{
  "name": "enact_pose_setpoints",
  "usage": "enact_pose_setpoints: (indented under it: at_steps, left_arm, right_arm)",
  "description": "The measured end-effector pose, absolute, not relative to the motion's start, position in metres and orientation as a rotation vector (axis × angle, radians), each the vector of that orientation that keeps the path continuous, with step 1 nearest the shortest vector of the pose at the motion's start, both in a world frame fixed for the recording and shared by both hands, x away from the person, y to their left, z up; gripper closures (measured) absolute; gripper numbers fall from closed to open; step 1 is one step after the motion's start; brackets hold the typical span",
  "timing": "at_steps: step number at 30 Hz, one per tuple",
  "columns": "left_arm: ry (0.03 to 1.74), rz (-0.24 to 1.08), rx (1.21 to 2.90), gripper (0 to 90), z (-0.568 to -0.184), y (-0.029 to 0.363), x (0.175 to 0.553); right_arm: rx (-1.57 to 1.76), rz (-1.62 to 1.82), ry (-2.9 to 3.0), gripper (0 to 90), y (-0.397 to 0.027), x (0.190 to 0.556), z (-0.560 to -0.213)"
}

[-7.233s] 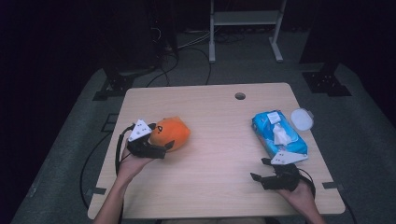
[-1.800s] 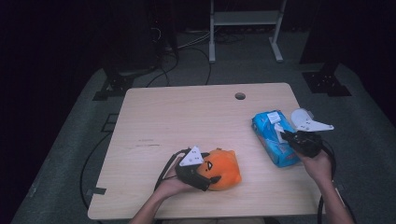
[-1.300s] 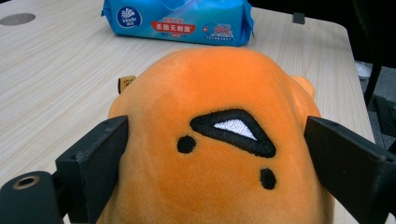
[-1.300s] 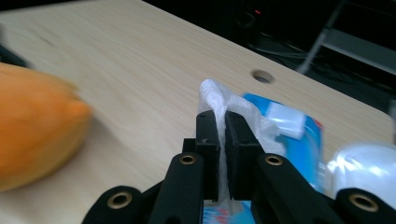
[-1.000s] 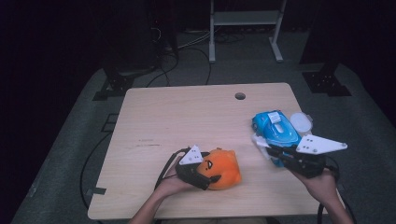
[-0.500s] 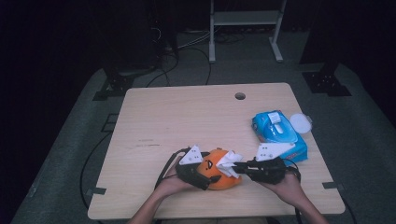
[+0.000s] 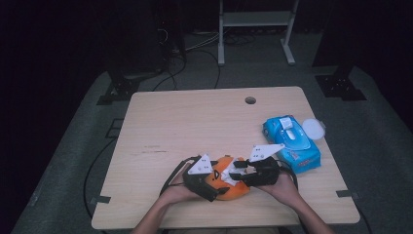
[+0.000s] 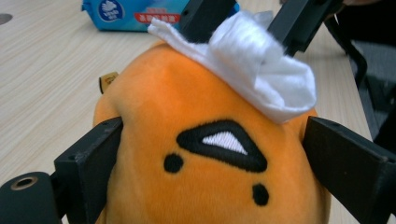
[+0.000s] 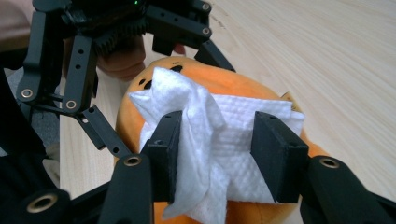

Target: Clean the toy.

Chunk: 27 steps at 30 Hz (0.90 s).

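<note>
An orange plush toy with a stitched black face stands near the table's front edge. My left gripper is shut on it, one jaw pressing each side of it in the left gripper view. A white wipe lies crumpled on top of the plush toy. My right gripper hangs over it from the right. Its jaws have just been opening and now stand apart, with the wipe loose between them. In the left gripper view the right gripper's two black fingertips rest at the wipe.
A blue pack of wipes lies at the right of the wooden table, with a white round lid beside it. A small hole sits near the far edge. Cables and stand legs lie on the dark floor behind.
My right gripper came left and down from the blue pack with the wipe onto the plush toy, and its jaws have parted. The left gripper and the toy stayed still.
</note>
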<state>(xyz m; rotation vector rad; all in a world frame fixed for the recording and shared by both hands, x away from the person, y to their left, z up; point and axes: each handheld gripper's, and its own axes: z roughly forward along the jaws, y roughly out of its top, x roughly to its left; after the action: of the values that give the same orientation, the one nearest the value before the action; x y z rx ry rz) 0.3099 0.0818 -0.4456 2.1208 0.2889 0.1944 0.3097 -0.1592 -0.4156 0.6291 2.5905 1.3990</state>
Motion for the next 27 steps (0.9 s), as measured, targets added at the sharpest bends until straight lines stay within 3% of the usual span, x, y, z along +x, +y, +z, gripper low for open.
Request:
enact_pose_setpoints:
  at_steps: [4, 11, 18, 27]
  left_arm:
    - [0.265, 0.170, 2.197, 8.0, -0.430, 0.086, 0.313]
    - [0.304, 0.205, 2.176, 8.0, -0.434, 0.087, 0.309]
    - [0.310, 0.244, 2.145, 10.2, -0.432, 0.096, 0.308]
    - [0.325, 0.257, 2.103, 20.3, -0.444, 0.099, 0.310]
  right_arm:
    - [0.622, 1.393, 2.589, 64.8, -0.158, 0.302, -0.422]
    - [0.570, 1.339, 2.554, 75.4, -0.158, 0.292, -0.419]
    - [0.578, 1.341, 2.564, 80.3, -0.176, 0.289, -0.417]
    - [0.666, 1.324, 2.590, 81.4, -0.199, 0.288, -0.428]
